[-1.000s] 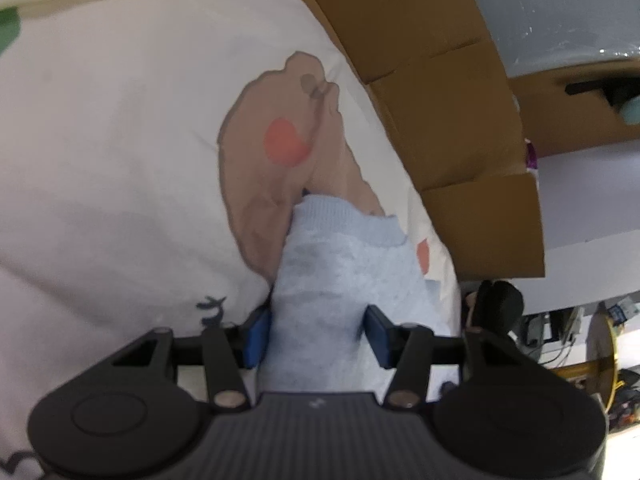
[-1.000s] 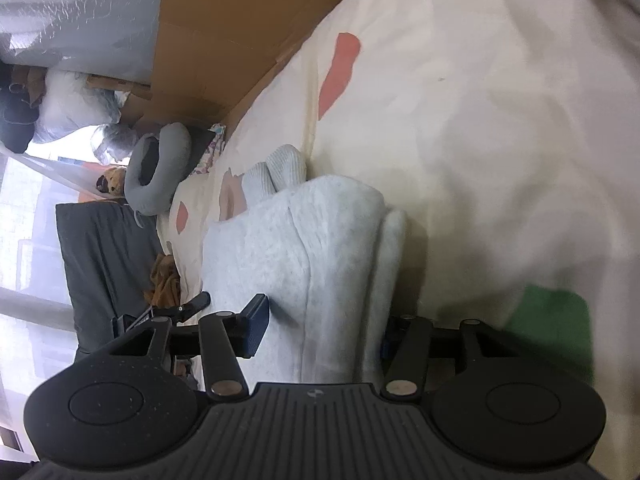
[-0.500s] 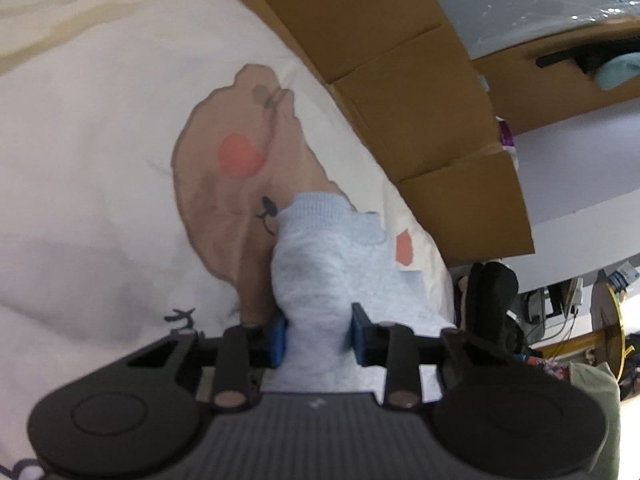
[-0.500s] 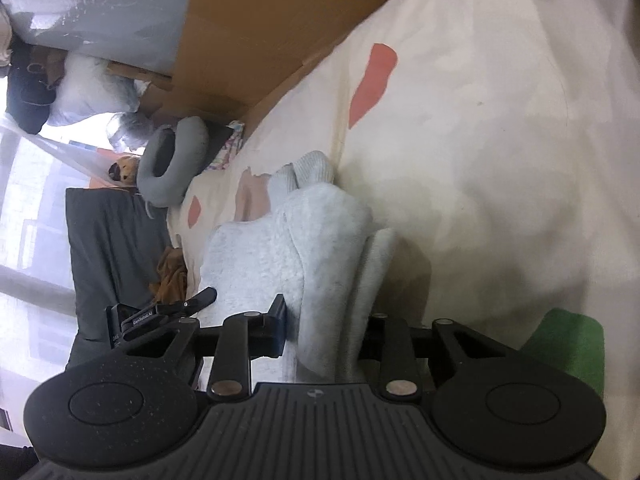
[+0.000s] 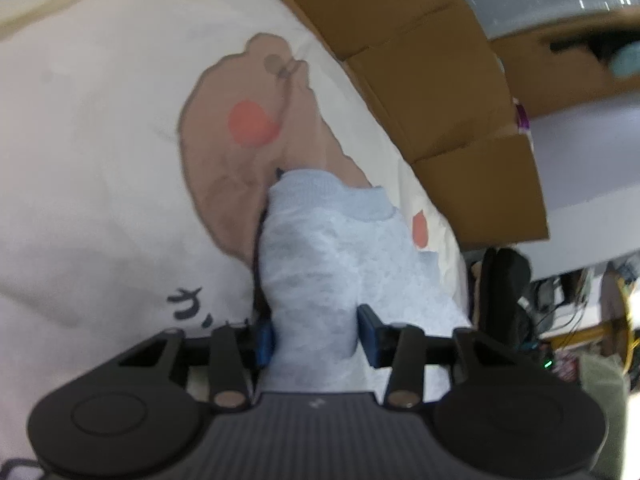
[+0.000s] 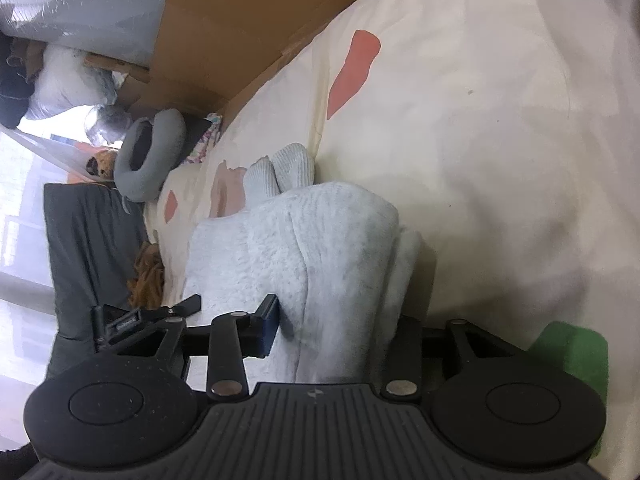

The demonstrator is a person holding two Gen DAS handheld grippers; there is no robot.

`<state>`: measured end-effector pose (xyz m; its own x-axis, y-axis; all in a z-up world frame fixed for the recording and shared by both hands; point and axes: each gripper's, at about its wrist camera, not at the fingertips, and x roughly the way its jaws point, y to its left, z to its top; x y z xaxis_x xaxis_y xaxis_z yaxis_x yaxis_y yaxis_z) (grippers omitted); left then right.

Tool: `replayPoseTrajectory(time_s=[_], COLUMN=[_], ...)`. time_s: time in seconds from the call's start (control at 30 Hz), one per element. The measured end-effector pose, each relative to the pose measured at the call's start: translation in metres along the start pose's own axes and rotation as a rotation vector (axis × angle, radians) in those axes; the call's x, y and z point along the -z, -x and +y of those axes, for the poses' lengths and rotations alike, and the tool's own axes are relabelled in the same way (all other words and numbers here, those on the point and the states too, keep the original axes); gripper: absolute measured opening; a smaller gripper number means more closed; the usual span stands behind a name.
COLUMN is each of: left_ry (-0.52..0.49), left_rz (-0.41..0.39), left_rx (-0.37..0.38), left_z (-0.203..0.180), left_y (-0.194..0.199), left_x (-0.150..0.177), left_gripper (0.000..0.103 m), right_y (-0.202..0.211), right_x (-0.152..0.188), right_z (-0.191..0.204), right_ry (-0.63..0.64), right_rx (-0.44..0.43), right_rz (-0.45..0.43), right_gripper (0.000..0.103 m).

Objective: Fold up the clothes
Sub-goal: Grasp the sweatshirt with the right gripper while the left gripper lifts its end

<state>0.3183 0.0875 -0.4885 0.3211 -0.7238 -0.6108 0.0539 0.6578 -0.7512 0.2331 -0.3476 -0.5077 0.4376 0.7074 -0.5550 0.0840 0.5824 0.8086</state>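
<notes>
A pale grey fleecy garment (image 5: 320,272) is seen lying on a cream bed sheet printed with a brown bear shape and coral patches (image 5: 100,140). The left tongs (image 5: 316,336) are clamped on a bunched fold of it, the blue pads (image 5: 366,334) pressing in from both sides. The right tongs (image 6: 340,328) are likewise closed on a thick doubled edge (image 6: 320,248) (the right-hand pad is hidden behind the cloth). Brown cardboard boxes (image 5: 432,92) are stacked along the far right of the bed, and a grey neck pillow (image 6: 150,154) is seen at the far left.
</notes>
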Motion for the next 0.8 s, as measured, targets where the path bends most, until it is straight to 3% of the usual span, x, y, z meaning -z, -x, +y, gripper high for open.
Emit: replayPoseTrajectory(time_s=[0.07,0.17,0.3,0.8], left_ry=[-0.003,-0.041,-0.1,-0.168], left_rz=[-0.01,-0.028,-0.055,-0.111], left_rx=[-0.002,-0.037,-0.087,-0.195], left_z=[-0.006,-0.019,-0.045,-0.118], left_y=[0.005,0.017,0.029,0.078], left_x=[0.002,0.005,0.01,0.026], left_gripper=[0.027,0.023,0.021,0.019], right_y=[0.003,0.009,0.016,0.043], right_x=[0.001,0.005,0.009,0.021], right_z=[0.005,0.017,0.033,0.1], right_ry=[0.02,0.048,0.081,0.174], right_rx=[0.006,0.01,0.013,0.085], right_rz=[-0.007,-0.033,-0.062,-0.112], right_gripper=[0.027,0.024,0.023,0.021])
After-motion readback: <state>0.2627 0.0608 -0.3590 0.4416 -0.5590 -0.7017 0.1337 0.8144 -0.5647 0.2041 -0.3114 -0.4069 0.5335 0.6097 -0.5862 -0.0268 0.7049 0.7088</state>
